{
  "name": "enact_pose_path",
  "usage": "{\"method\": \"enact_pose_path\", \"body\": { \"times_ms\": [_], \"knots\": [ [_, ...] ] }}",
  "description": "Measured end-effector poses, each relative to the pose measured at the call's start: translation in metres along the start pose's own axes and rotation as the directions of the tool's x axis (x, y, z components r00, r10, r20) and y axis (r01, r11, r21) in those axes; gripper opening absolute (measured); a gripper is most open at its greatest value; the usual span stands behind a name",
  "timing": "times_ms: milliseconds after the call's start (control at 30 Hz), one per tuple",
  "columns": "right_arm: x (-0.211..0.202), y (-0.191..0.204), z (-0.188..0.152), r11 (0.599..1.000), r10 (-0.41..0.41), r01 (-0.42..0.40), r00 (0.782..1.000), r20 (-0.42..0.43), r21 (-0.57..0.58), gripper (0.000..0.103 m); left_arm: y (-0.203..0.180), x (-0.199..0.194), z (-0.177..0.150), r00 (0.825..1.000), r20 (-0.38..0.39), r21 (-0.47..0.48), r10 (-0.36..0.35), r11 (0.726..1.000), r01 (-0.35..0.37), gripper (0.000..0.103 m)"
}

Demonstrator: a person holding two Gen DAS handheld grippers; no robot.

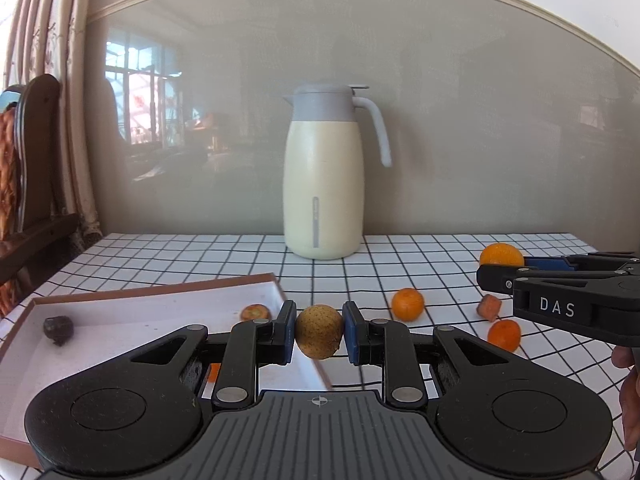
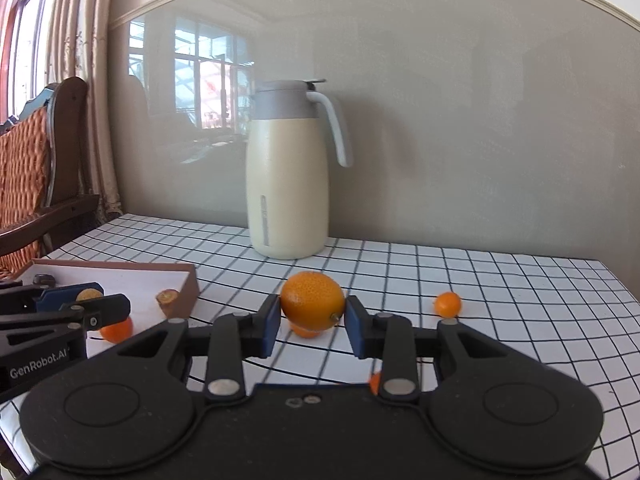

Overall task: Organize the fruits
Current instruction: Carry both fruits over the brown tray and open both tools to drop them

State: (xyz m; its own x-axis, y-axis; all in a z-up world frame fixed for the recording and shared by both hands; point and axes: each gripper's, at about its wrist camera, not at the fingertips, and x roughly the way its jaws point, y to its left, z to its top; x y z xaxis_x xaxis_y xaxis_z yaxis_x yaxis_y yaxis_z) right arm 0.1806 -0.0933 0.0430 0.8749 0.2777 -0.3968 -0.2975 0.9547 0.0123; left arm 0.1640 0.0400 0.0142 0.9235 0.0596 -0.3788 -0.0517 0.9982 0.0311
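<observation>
The left gripper (image 1: 319, 334) is clamped on a brown kiwi (image 1: 319, 332) beside the tray (image 1: 160, 292). The right gripper (image 2: 312, 320) is clamped on an orange (image 2: 312, 306) above the checked tablecloth (image 2: 500, 300).

Brown kiwi (image 1: 319, 332) and large orange (image 2: 312, 306) held above the tabletop (image 2: 500, 292). Small oranges (image 1: 407, 304) lie loose; a dark fruit (image 1: 58, 330) sits in the tray (image 1: 160, 292).

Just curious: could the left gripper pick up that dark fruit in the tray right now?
Probably not yet: the left gripper is shut on a brown fruit. The dark fruit lies uncovered in the tray.
</observation>
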Motion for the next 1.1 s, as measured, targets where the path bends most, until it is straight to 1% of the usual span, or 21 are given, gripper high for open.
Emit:
{"method": "enact_pose_path", "body": {
  "times_ms": [267, 700, 1100],
  "knots": [
    [0.005, 0.036, 0.003, 0.997, 0.06, -0.059, 0.998, 0.011, -0.05, 0.026, 0.033, -0.008, 0.0, 0.999, 0.009, -0.022, 0.052, 0.998, -0.051, 0.025],
    [0.013, 0.083, 0.009, 0.987, 0.14, -0.139, 0.99, 0.009, -0.081, 0.026, 0.081, -0.018, -0.005, 0.993, 0.004, -0.054, 0.117, 0.992, -0.117, 0.025],
    [0.023, 0.13, 0.009, 0.971, 0.21, -0.209, 0.978, -0.006, -0.115, 0.026, 0.132, -0.029, -0.016, 0.982, -0.012, -0.09, 0.19, 0.978, -0.19, 0.025]
  ]
}}
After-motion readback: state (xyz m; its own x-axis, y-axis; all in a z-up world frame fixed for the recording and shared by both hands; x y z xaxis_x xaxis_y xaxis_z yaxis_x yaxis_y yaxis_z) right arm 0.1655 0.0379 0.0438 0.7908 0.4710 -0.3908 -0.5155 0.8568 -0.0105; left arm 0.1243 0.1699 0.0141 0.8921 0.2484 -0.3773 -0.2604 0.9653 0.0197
